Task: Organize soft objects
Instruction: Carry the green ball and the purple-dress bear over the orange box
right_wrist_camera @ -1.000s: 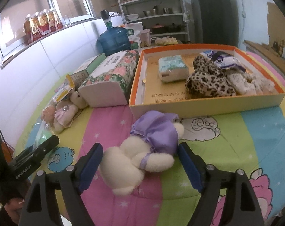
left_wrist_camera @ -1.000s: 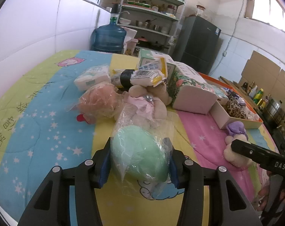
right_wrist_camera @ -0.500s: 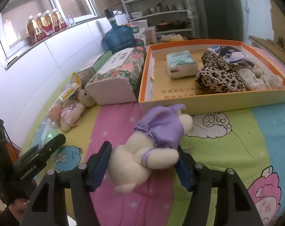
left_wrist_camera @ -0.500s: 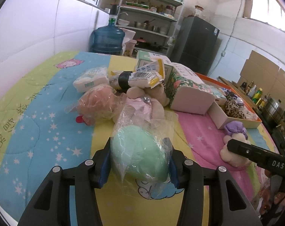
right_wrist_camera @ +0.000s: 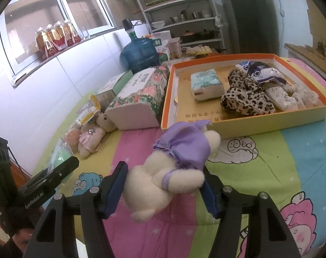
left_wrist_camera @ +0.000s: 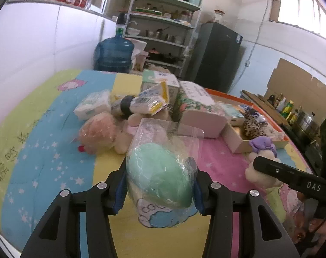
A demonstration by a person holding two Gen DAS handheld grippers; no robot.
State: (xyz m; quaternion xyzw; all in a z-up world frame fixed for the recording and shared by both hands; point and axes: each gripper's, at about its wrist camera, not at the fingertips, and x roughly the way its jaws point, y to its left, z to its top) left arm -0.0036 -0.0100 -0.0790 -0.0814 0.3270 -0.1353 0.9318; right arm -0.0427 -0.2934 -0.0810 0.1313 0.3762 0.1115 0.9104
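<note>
My left gripper (left_wrist_camera: 159,185) is shut on a mint-green soft ball in a clear plastic bag (left_wrist_camera: 160,176), held above the colourful bedspread. My right gripper (right_wrist_camera: 163,180) is shut on a white plush toy in a purple dress (right_wrist_camera: 175,163), held just in front of the orange-rimmed box (right_wrist_camera: 249,125). In the left wrist view the same plush toy (left_wrist_camera: 262,148) shows at the right, behind a black finger (left_wrist_camera: 292,178) of the right gripper. In the box lie a tissue pack (right_wrist_camera: 206,83), a leopard-print soft item (right_wrist_camera: 244,97) and other soft things.
A floral tissue box (right_wrist_camera: 141,92) lies left of the orange box. Beside it lie a small bear in pink (right_wrist_camera: 91,137), a pink ball in a bag (left_wrist_camera: 98,131), a tissue pack (left_wrist_camera: 94,105) and yellow packets (left_wrist_camera: 150,103). A blue water jug (left_wrist_camera: 114,53) stands behind.
The right jaws closed onto the plush toy and raised it off the bedspread, closer to the orange box. The left gripper kept its hold on the bagged green ball, hardly moving.
</note>
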